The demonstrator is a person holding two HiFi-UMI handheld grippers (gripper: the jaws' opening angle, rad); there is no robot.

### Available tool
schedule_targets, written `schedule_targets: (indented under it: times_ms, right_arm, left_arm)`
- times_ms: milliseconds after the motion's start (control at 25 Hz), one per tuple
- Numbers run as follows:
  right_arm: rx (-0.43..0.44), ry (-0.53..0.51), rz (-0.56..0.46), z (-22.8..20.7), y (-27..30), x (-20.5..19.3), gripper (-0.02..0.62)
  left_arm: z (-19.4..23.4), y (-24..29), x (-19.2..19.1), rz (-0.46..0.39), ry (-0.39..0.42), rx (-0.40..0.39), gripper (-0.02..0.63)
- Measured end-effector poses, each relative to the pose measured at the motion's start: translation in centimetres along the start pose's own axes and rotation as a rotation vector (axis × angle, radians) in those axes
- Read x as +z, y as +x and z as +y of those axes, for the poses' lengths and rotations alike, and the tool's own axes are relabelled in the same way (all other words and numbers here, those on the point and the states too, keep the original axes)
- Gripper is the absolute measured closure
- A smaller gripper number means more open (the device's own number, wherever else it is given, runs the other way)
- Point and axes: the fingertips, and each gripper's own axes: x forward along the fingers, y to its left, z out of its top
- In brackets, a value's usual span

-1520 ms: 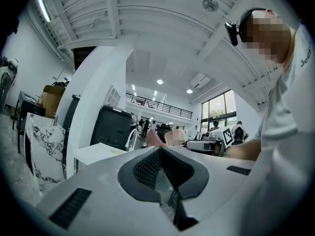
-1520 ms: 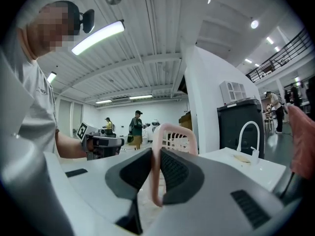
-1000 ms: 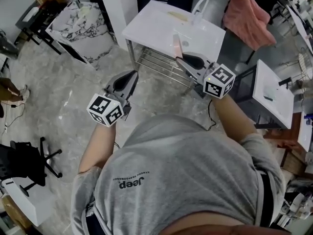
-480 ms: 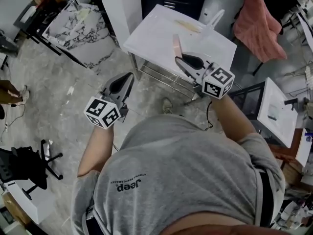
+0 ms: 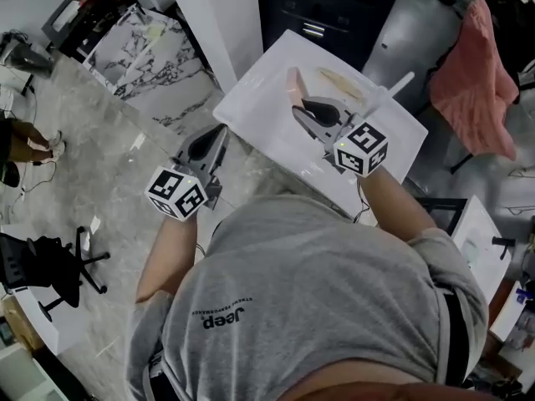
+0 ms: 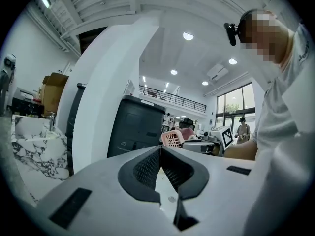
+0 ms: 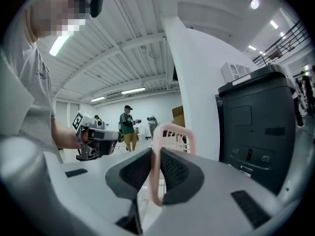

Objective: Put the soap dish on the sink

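**Soap dish clamped in right gripper, over the sink top**

- Nearest the head camera, a grey T-shirt (image 5: 309,299) is seen, with both forearms stretched forward.
- The left gripper (image 5: 219,130) is held level over the grey stone floor (image 5: 100,182), just beside the sink's near-left corner. Its pads are pressed together at the tips and nothing is held between them (image 6: 160,149).
- The right gripper (image 5: 297,107) is pinched on a pink slotted plastic soap dish (image 5: 293,82). The soap dish is held upright on edge, one rim squeezed between the pads (image 7: 170,128).
- In the head view the soap dish is placed over the left part of the white rectangular sink (image 5: 267,119). Contact with the sink cannot be told.
- A white faucet (image 5: 393,88) is set at the sink's far edge.
- Farther off, a dark cabinet (image 5: 334,7) is seen behind the sink, a pink towel (image 5: 485,65) hung to the right, and a marble-patterned table (image 5: 150,44) to the left.
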Motion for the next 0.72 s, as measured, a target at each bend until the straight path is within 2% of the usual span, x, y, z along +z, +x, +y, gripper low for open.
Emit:
schedule_targets:
  times_ms: [240,520,720]
  right_arm:
    - [-0.031,-0.003,0.06,-3.2,4.5,-1.0,0.486]
    - [-0.134,-0.045,0.142,-6.4,8.8,-1.1,0.486]
    - [-0.185,-0.138,0.243,-8.9,12.4,-2.0,0.486]
  left_arm:
    - [4.5,3.0,0.6,0.002,-0.005,-0.004,0.591]
    - [8.7,6.0,-0.1,0.031,-0.015,-0.1,0.591]
    - [10.8,8.7,-0.1,0.051,0.009,-0.161,0.591]
